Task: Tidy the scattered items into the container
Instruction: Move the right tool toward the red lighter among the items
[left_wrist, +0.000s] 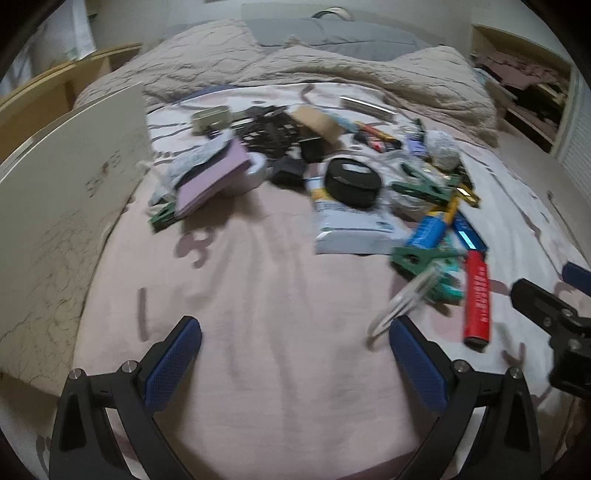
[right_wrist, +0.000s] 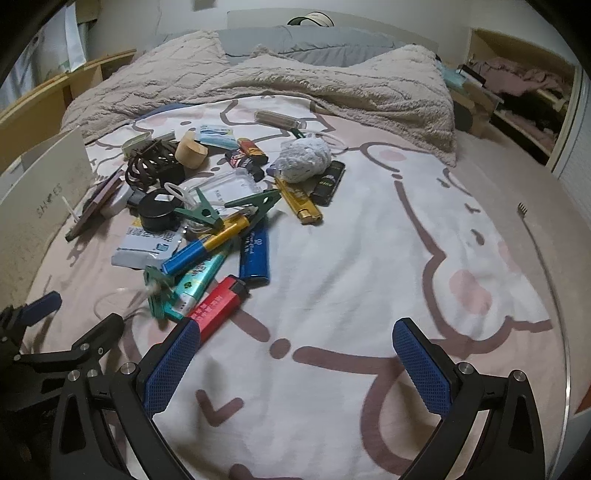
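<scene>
Scattered items lie in a pile on the bed sheet: a red lighter, a blue lighter, a gold lighter, green clips, a black round tin, a white ball of yarn and a purple notebook. A white box stands at the left. My left gripper is open and empty over bare sheet, short of the pile. My right gripper is open and empty, its left finger beside the red lighter.
A beige fleece blanket and grey pillows lie at the head of the bed. Wooden shelves stand at the right and a wooden frame at the left. The other gripper shows at each view's edge.
</scene>
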